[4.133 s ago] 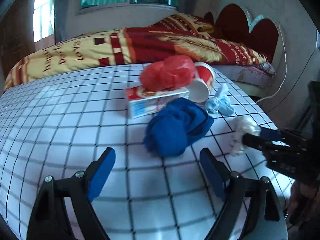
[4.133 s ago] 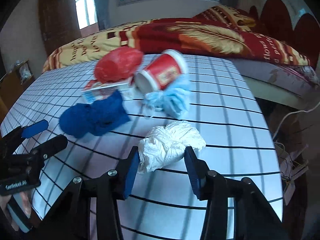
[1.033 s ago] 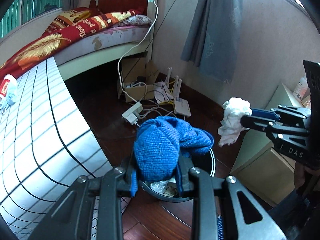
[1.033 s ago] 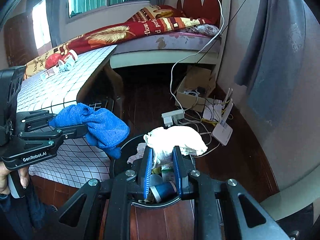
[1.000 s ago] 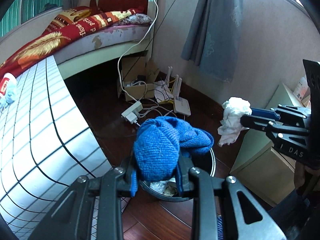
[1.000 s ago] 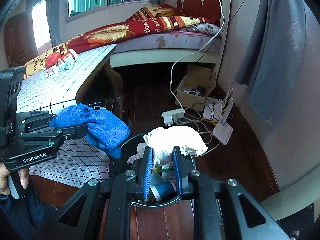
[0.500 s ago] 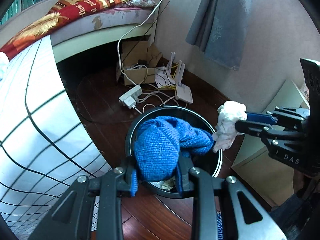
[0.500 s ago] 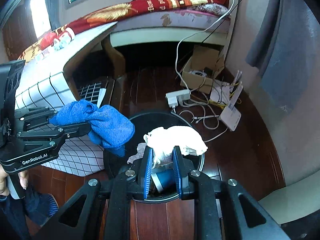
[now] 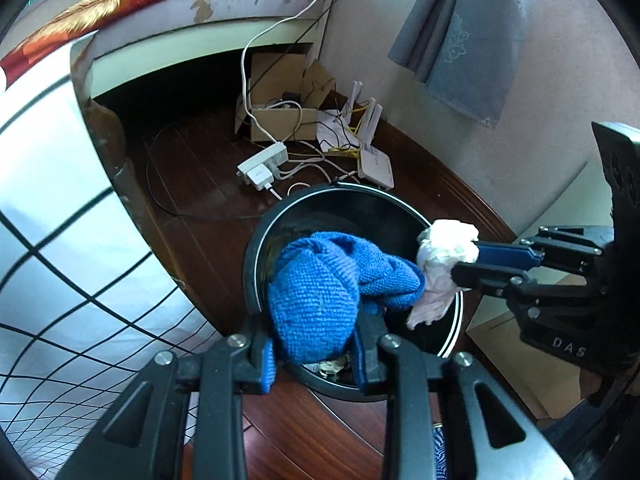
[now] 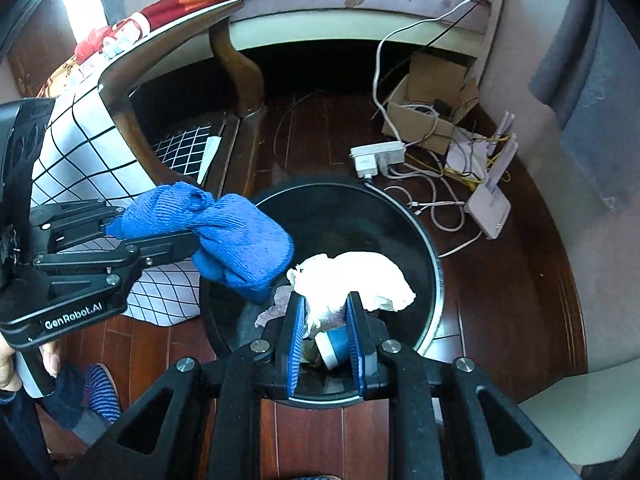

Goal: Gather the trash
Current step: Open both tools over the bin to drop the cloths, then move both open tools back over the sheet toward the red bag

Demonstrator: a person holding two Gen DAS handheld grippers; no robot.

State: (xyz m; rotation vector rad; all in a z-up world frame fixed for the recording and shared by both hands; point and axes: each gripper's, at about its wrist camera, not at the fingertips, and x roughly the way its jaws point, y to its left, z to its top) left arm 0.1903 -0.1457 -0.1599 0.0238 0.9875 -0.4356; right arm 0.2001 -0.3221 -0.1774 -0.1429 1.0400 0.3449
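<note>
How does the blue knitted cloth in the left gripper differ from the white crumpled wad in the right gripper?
Colour: the blue knitted cloth is deep blue, the white crumpled wad off-white.
Texture: the cloth shows ribbed knit, the wad thin wrinkled sheet.
Bulk: the cloth looks thicker than the wad and droops past the pads.
Shared: each is clamped, cloth in the left gripper, wad in the right gripper, above the black bin.

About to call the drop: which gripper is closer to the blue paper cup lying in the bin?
Right. The right gripper, shut on the white wad, hangs directly over the blue cup in the black bin. The left gripper, shut on the blue cloth, sits off by the bin's table-side rim.
</note>
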